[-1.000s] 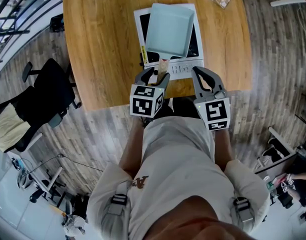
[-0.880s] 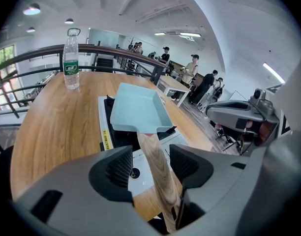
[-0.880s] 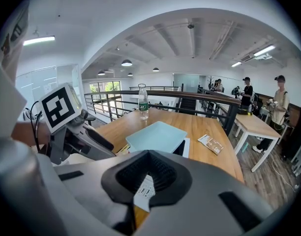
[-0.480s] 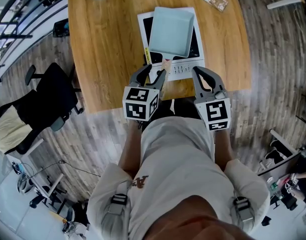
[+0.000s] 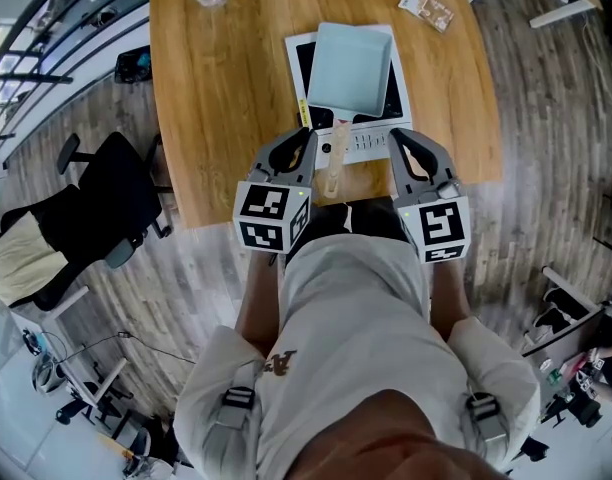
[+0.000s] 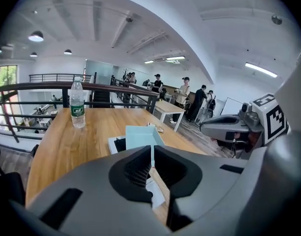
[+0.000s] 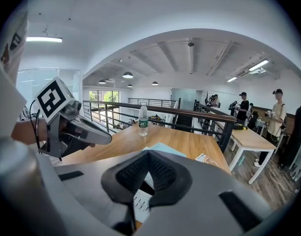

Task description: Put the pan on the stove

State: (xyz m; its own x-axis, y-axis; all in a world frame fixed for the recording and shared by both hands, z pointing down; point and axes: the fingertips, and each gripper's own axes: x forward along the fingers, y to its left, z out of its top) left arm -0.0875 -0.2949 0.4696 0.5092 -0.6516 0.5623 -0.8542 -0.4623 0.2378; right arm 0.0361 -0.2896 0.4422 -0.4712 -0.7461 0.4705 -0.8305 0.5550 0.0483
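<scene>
At the near edge of the wooden bench (image 5: 226, 98), the pale blue square pan (image 5: 353, 68) sits on the black-and-white induction stove (image 5: 371, 146). Its wooden handle (image 5: 333, 163) points toward us between the two grippers. The left gripper (image 5: 304, 140) has just been closing and is clenched on nothing. The right gripper (image 5: 401, 140) is likewise clenched and empty. We judge placement complete. To finish well, we draw both grippers back and upward, clear of the handle, so the pan does not skew.

left gripper (image 5: 306, 140) jaws closing empty, right gripper (image 5: 398, 140) closed
</scene>
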